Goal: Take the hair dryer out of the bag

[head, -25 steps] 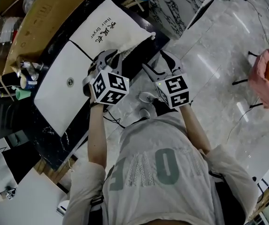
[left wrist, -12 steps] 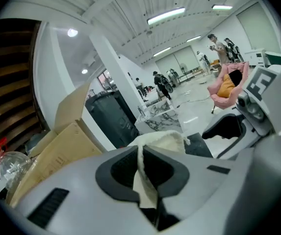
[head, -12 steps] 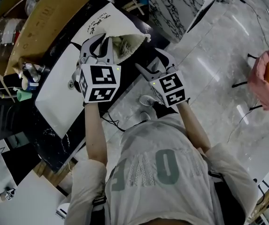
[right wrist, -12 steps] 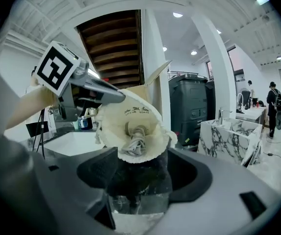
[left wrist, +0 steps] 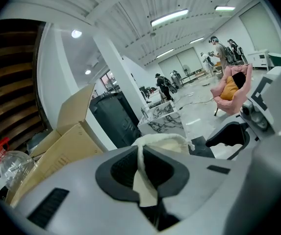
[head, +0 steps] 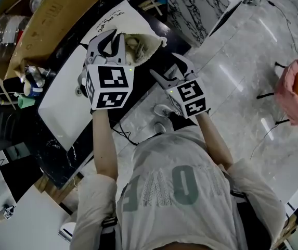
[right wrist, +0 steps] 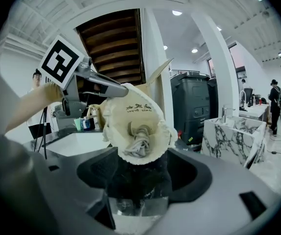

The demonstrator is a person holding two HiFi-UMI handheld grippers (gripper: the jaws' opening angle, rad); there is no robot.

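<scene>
Left gripper view: left gripper [left wrist: 144, 182] clamped shut on a rim fold of the cream drawstring cloth bag [left wrist: 162, 143]. Right gripper [right wrist: 138, 180] has its jaws apart and empty, facing the bag mouth. Grey coiled hair-dryer cord [right wrist: 138, 140] sits inside the bag.

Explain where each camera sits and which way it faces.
Head view: on the head, steeply down onto torso, arms, left gripper, right gripper, bag.
Left gripper view: along its jaws, shut on bag cloth; right gripper at right.
Right gripper view: along its open jaws toward the bag's mouth; left gripper, forearm show.
Shared: the bag.
</scene>
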